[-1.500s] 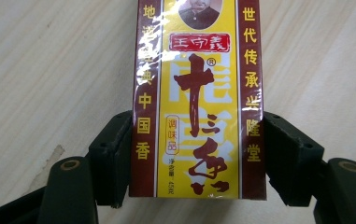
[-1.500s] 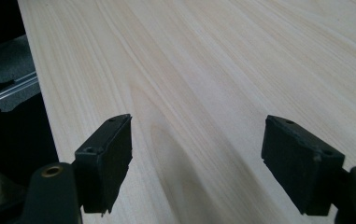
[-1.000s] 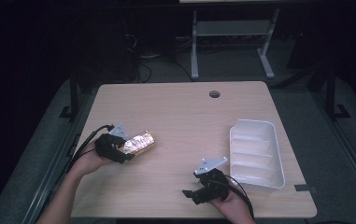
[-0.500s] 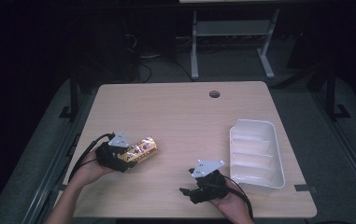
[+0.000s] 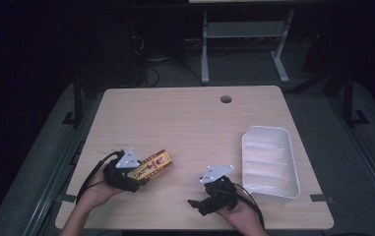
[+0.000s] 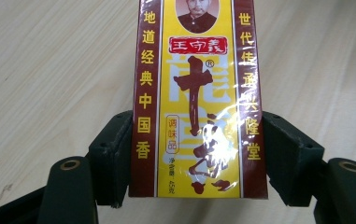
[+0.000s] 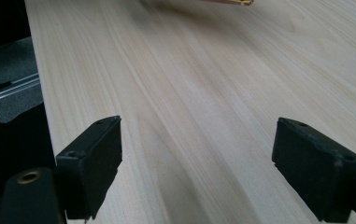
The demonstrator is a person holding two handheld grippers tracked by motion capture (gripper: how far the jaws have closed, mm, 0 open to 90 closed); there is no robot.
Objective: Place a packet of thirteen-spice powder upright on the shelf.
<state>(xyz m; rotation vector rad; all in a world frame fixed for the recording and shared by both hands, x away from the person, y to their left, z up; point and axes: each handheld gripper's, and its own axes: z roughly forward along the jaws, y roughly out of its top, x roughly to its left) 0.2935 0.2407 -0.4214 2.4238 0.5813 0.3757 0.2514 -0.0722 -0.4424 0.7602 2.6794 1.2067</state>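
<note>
On the table (image 5: 185, 118) in front of me, my left gripper (image 5: 137, 178) sits near the front left corner, and the flat packet (image 5: 153, 164) lies between its jaws, reaching away from it toward the table's middle. In my left gripper view the packet (image 6: 196, 98) runs straight ahead, a jaw touching each long side. My right gripper (image 5: 200, 204) is near the front edge, right of the left one and well apart from it, its jaws pointing left over bare tabletop (image 7: 203, 116). The divided tray (image 5: 269, 162) lies toward the right edge, just right of my right hand (image 5: 239, 216). A round hole (image 5: 226, 99) sits near the table's back edge.
</note>
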